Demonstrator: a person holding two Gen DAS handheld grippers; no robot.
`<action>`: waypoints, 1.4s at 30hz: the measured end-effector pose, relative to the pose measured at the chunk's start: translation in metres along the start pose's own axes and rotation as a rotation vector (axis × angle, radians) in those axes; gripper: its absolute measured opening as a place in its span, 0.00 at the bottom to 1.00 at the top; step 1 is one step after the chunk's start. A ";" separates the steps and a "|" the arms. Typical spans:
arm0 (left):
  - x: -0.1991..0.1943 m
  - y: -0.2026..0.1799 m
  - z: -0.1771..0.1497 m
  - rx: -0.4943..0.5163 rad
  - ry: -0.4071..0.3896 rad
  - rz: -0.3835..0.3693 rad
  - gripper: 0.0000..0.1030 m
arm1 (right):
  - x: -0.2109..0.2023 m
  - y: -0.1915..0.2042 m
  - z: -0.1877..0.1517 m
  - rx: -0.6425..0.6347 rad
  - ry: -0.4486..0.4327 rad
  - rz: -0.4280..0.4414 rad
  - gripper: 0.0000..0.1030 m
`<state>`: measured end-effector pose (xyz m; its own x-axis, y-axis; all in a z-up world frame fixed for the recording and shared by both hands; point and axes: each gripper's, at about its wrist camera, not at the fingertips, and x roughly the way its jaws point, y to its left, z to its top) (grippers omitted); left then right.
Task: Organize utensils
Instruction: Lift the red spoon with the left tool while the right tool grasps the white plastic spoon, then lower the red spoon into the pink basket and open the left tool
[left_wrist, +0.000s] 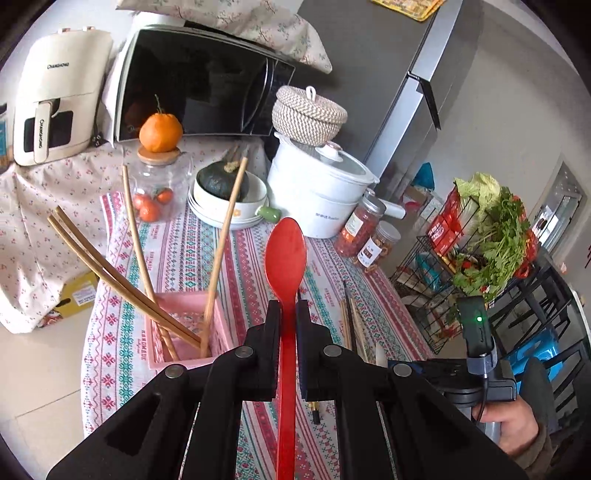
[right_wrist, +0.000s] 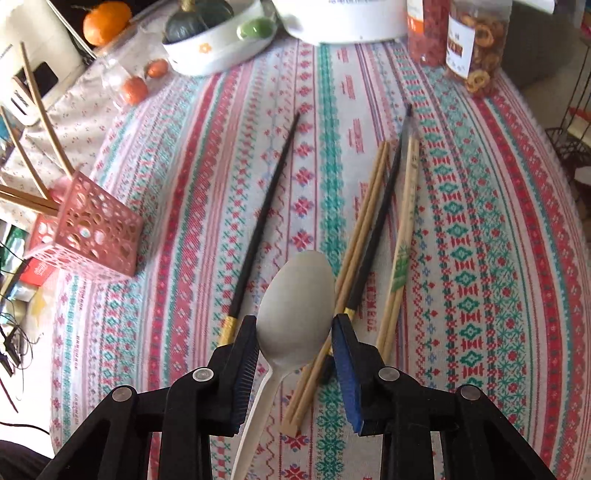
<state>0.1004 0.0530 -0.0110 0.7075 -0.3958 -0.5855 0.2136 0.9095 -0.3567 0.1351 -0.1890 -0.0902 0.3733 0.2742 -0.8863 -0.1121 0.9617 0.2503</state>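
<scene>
Red spoon (left_wrist: 286, 258) sits pinched by its handle in the left tool (left_wrist: 288, 310), bowl ahead, above the bench (left_wrist: 177, 243); the pink holder (left_wrist: 184, 328) lies just left. Tilted chopsticks (left_wrist: 221, 236) there could catch it. The right tool (right_wrist: 295, 325), jaws apart, flanks a white spoon (right_wrist: 295, 306); closing may snag the chopsticks beside.

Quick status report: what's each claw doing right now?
Left gripper shut on red spoon. Right gripper open around white spoon. Chopsticks beside it.
</scene>
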 end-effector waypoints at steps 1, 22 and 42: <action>-0.005 0.004 0.004 -0.005 -0.037 0.008 0.08 | -0.008 0.003 0.002 -0.009 -0.042 0.013 0.34; 0.015 0.047 0.008 0.029 -0.508 0.217 0.08 | -0.094 0.040 0.000 -0.107 -0.583 0.038 0.35; 0.020 0.050 -0.001 -0.009 -0.175 0.254 0.42 | -0.084 0.055 -0.005 -0.145 -0.586 0.027 0.35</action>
<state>0.1244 0.0905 -0.0415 0.8431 -0.1275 -0.5225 0.0096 0.9749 -0.2224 0.0930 -0.1592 -0.0039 0.8093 0.2962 -0.5073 -0.2381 0.9548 0.1777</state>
